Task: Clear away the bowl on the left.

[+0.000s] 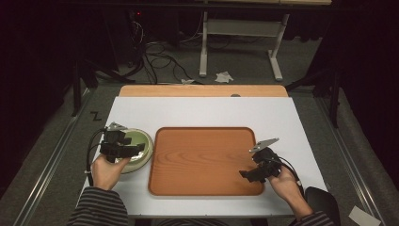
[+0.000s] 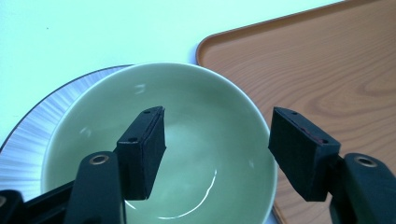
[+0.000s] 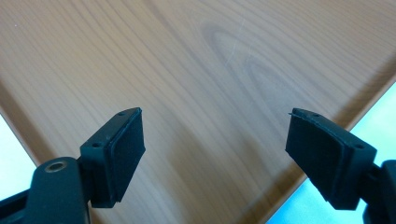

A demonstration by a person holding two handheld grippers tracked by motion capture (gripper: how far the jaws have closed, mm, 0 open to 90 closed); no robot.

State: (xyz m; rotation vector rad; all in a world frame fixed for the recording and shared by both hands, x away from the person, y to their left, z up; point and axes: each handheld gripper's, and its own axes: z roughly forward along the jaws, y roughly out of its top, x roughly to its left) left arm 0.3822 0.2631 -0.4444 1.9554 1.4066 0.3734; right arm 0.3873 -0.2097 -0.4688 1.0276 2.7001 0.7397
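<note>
A pale green bowl (image 1: 137, 139) (image 2: 187, 126) rests on a grey-rimmed plate (image 2: 37, 126) at the table's left. My left gripper (image 1: 129, 149) (image 2: 217, 149) hovers open above the bowl, one jaw over its hollow and the other over its right rim beside the tray. The wooden tray (image 1: 204, 160) (image 2: 327, 70) (image 3: 187, 70) lies flat and bare in the middle of the white table (image 1: 202, 110). My right gripper (image 1: 248, 175) (image 3: 212, 154) stands open over the tray's near right corner, nothing between its jaws.
A wooden strip (image 1: 202, 91) runs along the table's far edge. Beyond it, cables (image 1: 160, 61), crumpled paper (image 1: 224, 76) and a white desk frame (image 1: 240, 42) sit on the dark floor. A dark round object (image 1: 322, 200) sits by my right forearm.
</note>
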